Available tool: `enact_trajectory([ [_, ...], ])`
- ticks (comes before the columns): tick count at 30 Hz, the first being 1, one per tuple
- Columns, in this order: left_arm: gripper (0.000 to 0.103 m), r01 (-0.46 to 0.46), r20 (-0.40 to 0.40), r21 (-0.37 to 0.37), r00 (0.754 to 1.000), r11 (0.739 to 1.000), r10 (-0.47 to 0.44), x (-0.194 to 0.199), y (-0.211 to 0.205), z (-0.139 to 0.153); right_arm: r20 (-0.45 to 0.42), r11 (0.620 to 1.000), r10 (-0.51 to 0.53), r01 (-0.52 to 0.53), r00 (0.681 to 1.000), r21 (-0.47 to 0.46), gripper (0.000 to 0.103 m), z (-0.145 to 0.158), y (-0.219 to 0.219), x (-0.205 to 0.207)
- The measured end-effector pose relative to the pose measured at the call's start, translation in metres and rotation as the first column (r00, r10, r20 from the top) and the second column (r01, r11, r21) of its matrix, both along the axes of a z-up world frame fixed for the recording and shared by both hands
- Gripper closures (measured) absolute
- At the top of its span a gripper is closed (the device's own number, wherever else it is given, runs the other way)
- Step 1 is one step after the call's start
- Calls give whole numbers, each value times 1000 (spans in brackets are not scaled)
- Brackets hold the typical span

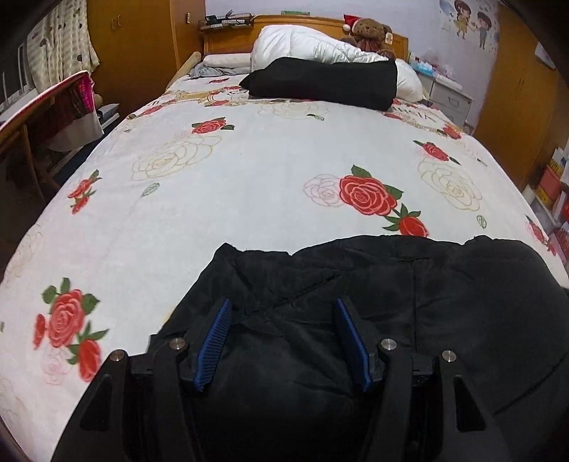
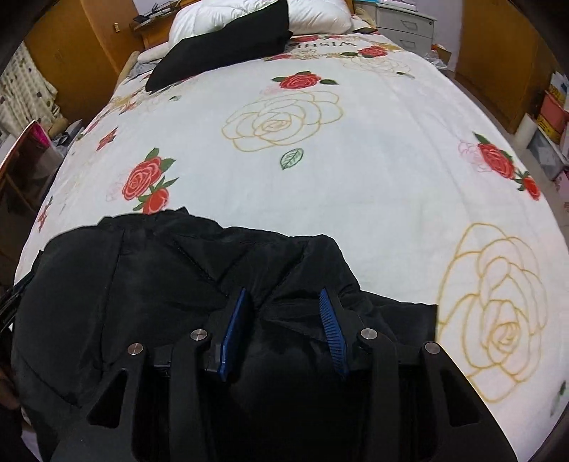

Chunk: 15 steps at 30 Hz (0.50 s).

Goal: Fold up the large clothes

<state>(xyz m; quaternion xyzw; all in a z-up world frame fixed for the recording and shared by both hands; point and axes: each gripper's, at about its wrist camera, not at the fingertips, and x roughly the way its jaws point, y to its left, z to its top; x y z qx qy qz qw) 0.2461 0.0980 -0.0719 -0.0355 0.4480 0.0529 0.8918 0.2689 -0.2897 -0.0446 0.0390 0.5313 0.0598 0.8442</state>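
A large black padded garment [image 1: 409, 284] lies crumpled on the near part of the rose-print bed sheet [image 1: 249, 184]. My left gripper [image 1: 282, 302] is over the garment's left part, its blue pads [image 1: 217, 337] wide apart, with bulging cloth below and between them but no visible pinch. In the right wrist view the same garment [image 2: 142, 277] fills the lower left. My right gripper [image 2: 284, 293] is above its right part near a folded edge. Its jaws are narrower, with a ridge of cloth rising between the pads [image 2: 329, 320]. The pads do not clearly press on it.
A folded black item [image 1: 320, 83] and a white quilt [image 1: 302, 46] with a teddy bear [image 1: 370, 32] lie at the head of the bed. A wooden desk [image 1: 21, 121] stands on the left. A drawer unit [image 2: 405, 25] and stacked boxes [image 1: 551, 184] stand on the right.
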Motion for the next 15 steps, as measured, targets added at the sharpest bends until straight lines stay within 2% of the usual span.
enact_trajectory([
  [5,41,11,60,-22,998,1000,-10,-39,3,42,115,998,-8,1,993,55,59,52,-6,-40],
  [9,41,20,108,-25,994,1000,-17,-84,-2,72,188,996,17,-33,982,83,59,85,-1,-94],
  [15,41,62,143,-34,988,997,-57,-150,-22,100,236,990,29,-61,971,127,56,107,10,-163],
])
